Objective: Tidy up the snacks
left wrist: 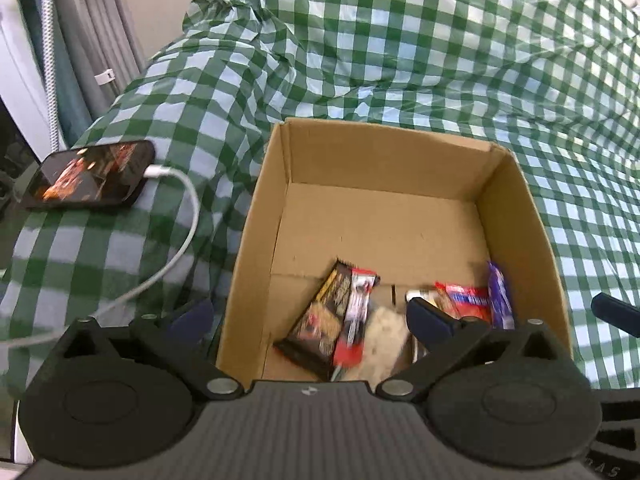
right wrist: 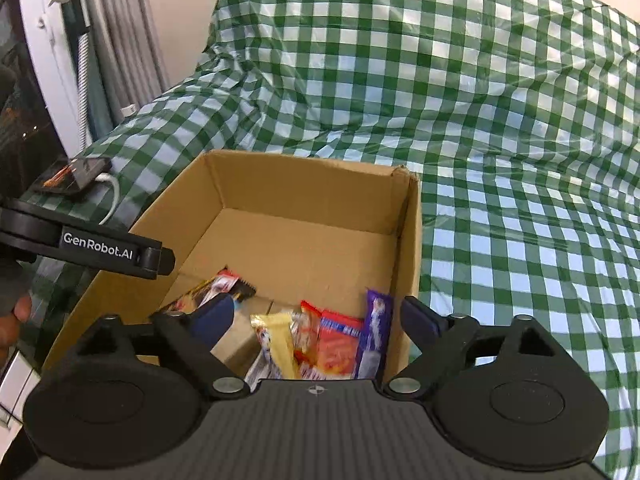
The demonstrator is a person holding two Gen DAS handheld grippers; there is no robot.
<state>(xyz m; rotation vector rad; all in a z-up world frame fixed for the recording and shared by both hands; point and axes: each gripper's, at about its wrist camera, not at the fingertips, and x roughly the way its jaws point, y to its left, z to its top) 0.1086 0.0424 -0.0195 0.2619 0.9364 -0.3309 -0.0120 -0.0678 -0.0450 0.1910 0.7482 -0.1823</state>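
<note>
Green-checked cloth (left wrist: 400, 40) under cardboard box (left wrist: 384, 148), snack packets (right wrist: 320, 340) heaped at near wall; left gripper (left wrist: 312, 320) and right gripper (right wrist: 320, 316) above, jaws wide, nothing held; drop likely done, next fetching more.

Left gripper (left wrist: 310, 316) sat at lower centre of own view, jaws spread wide, nothing between fingers. Right gripper (right wrist: 318, 318) likewise at lower centre, jaws wide apart, nothing gripped. Saw left gripper's side at left edge of right view, bare fingers below it.
</note>
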